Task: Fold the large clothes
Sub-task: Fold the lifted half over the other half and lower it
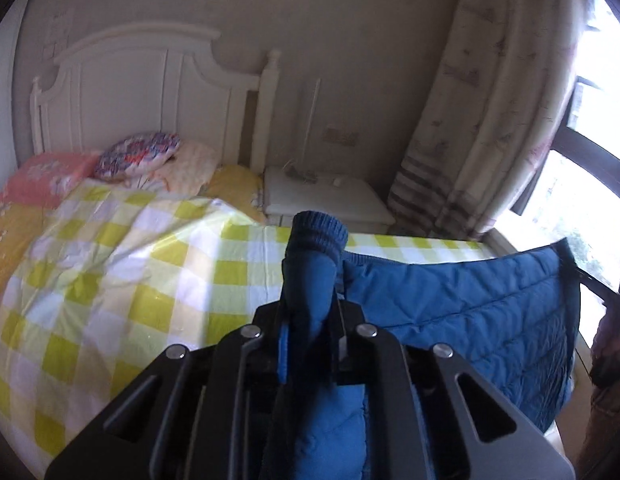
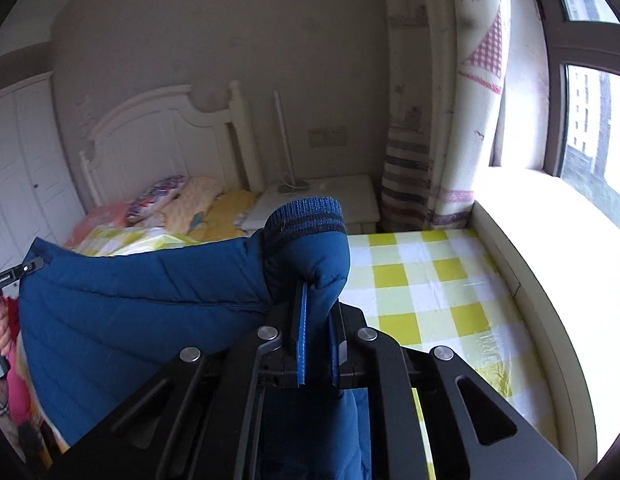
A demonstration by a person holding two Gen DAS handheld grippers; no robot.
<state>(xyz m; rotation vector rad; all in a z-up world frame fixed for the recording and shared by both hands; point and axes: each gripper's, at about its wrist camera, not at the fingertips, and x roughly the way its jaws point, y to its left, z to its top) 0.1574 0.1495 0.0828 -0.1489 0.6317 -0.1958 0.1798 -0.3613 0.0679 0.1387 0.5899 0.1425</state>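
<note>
I hold a blue quilted jacket (image 1: 470,304) above the checked bed (image 1: 109,280), left gripper (image 1: 310,320) and right gripper (image 2: 316,316) each pinching a ribbed cuff, ready, I judge, to spread it flat.

Jacket (image 1: 462,304) hung stretched between left gripper (image 1: 310,320) at its 9 o'clock end and right gripper (image 2: 316,312) at its 3 o'clock end, over bed (image 1: 109,280). Pillows (image 1: 137,156) lay at bed's 12 o'clock end against headboard (image 1: 141,92). Nightstand (image 2: 342,196) stood at 3 o'clock of headboard, curtain (image 2: 450,120) and window (image 2: 590,120) further to 3 o'clock.
</note>
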